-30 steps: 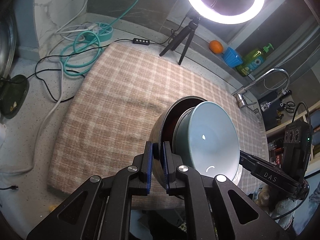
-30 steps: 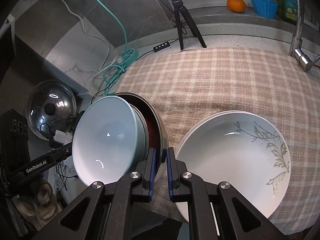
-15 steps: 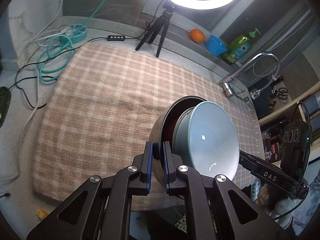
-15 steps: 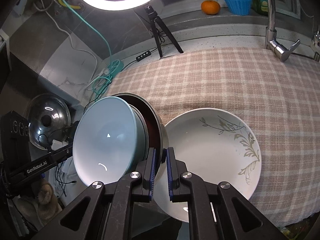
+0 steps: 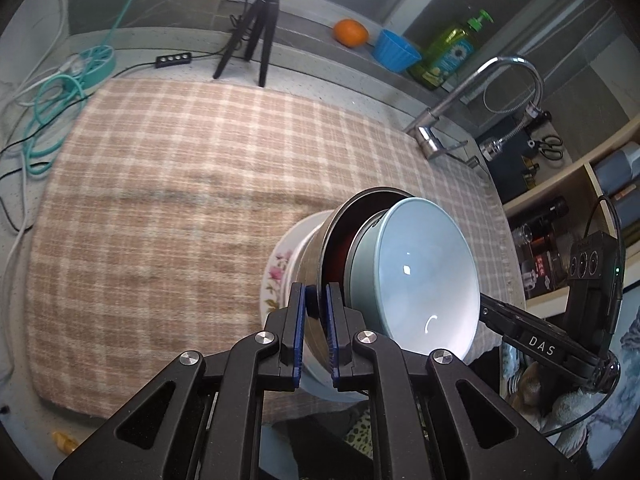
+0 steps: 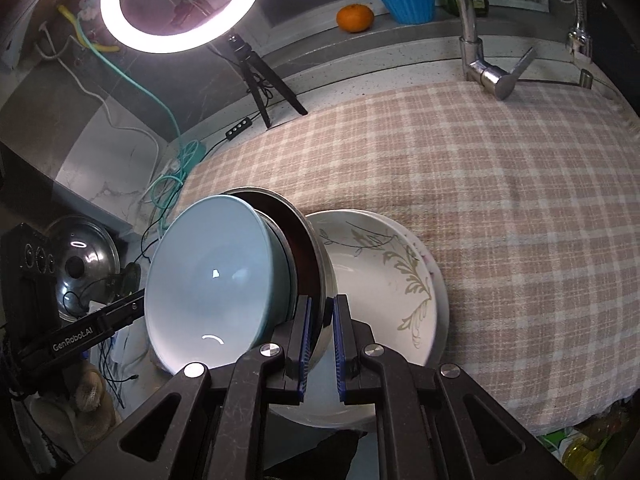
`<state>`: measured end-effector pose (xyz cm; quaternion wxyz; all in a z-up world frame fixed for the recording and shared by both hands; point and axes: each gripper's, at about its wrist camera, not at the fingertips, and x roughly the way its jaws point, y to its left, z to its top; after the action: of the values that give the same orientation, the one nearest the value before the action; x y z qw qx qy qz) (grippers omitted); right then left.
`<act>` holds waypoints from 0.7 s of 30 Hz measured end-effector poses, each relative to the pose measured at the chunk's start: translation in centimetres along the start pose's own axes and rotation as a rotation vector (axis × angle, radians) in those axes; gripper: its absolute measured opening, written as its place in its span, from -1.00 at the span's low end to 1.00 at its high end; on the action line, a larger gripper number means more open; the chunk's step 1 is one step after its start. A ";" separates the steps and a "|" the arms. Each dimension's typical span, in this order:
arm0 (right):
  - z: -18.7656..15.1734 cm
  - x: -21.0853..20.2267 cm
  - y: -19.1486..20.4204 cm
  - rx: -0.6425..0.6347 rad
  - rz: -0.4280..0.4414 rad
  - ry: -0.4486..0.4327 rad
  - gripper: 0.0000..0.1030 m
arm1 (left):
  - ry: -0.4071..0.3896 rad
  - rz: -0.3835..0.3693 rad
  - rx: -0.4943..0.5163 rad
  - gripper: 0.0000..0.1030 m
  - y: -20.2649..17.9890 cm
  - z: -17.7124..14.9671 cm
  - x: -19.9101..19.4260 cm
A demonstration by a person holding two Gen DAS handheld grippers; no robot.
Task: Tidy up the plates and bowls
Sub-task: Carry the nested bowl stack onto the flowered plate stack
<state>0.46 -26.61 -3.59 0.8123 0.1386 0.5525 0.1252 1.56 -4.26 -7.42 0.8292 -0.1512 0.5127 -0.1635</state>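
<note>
Over the checked cloth (image 6: 500, 200) on the worktop, both claws are clamped on one metal bowl (image 5: 316, 256), carried tilted on its side. Left claw (image 5: 316, 332) pinches its rim from one side, right claw (image 6: 322, 340) pinches the rim from the opposite side. Nested inside the metal bowl sits a pale blue bowl (image 6: 208, 280), mouth turned sideways. Just beneath and beside the pair lies a white plate with a leaf pattern (image 6: 384, 280), stacked on another plate with pink flowers (image 5: 280, 276), near the cloth's front edge. Back by the wall: ring light (image 6: 180, 4) on its tripod, an orange (image 6: 354, 18), a blue cup (image 6: 408, 2), the tap (image 6: 480, 64).
</note>
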 end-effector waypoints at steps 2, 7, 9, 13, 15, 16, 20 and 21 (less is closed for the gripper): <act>-0.1 -0.1 -0.7 0.015 -0.010 0.000 -0.81 | 0.016 -0.006 0.010 -0.84 -0.5 -0.1 0.6; -0.5 -0.5 -2.2 0.045 -0.027 -0.005 -0.81 | 0.043 -0.013 0.032 -0.84 -1.4 -0.1 1.5; -0.6 -0.5 -2.5 0.055 -0.029 -0.007 -0.81 | 0.050 -0.013 0.037 -0.83 -1.5 -0.1 1.8; -0.8 -0.3 -2.9 0.066 -0.031 -0.006 -0.81 | 0.060 -0.010 0.043 -0.84 -1.5 0.1 2.1; -0.8 -0.2 -3.0 0.069 -0.031 -0.004 -0.81 | 0.065 -0.010 0.044 -0.84 -1.5 0.1 2.2; -0.8 -0.2 -3.1 0.071 -0.031 -0.004 -0.81 | 0.067 -0.010 0.044 -0.84 -1.4 0.1 2.3; -0.8 -0.2 -3.1 0.072 -0.030 -0.006 -0.81 | 0.074 -0.010 0.041 -0.84 -1.5 0.1 2.6; -0.8 -0.2 -3.1 0.071 -0.032 -0.007 -0.81 | 0.074 -0.009 0.041 -0.83 -1.5 0.1 2.7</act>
<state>-0.17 -29.49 -4.78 0.8107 0.1588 0.5559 0.0921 2.64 -6.70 -8.87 0.8118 -0.1302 0.5389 -0.1834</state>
